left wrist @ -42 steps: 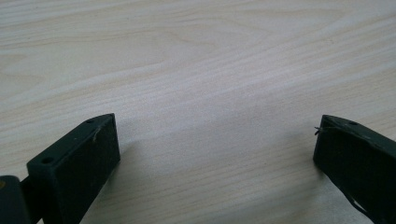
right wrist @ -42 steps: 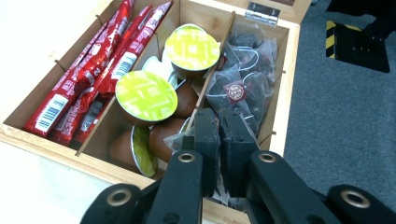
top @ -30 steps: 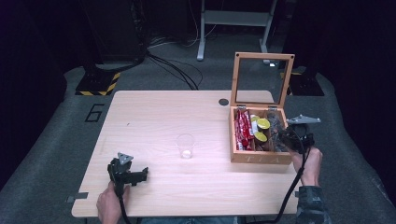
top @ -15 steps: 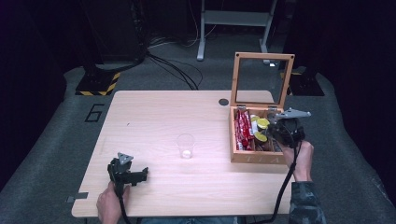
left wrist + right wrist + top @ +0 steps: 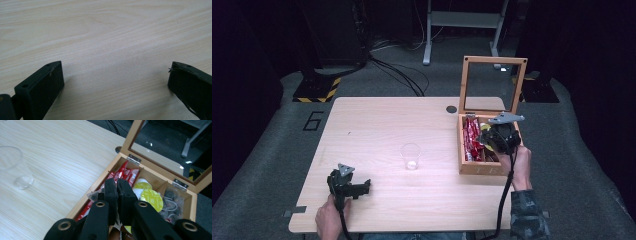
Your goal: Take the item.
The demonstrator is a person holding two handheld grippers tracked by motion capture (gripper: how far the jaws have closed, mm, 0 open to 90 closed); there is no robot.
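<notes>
My right gripper [image 5: 117,185] is above the open wooden box [image 5: 462,150], jaws pressed together on something thin; what it is I cannot tell. Red sachets [image 5: 125,173] and yellow-lidded cups [image 5: 151,199] lie in its compartments. My left gripper [image 5: 348,186] rests on the table [image 5: 382,125], jaws spread wide. A clear plastic cup [image 5: 411,156] stands between them

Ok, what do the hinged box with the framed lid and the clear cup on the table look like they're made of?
Hinged box with the framed lid: looks like varnished wood, with visible grain, metal hinges and a see-through pane, glass or acrylic. Clear cup: thin and transparent, probably disposable plastic.
</notes>
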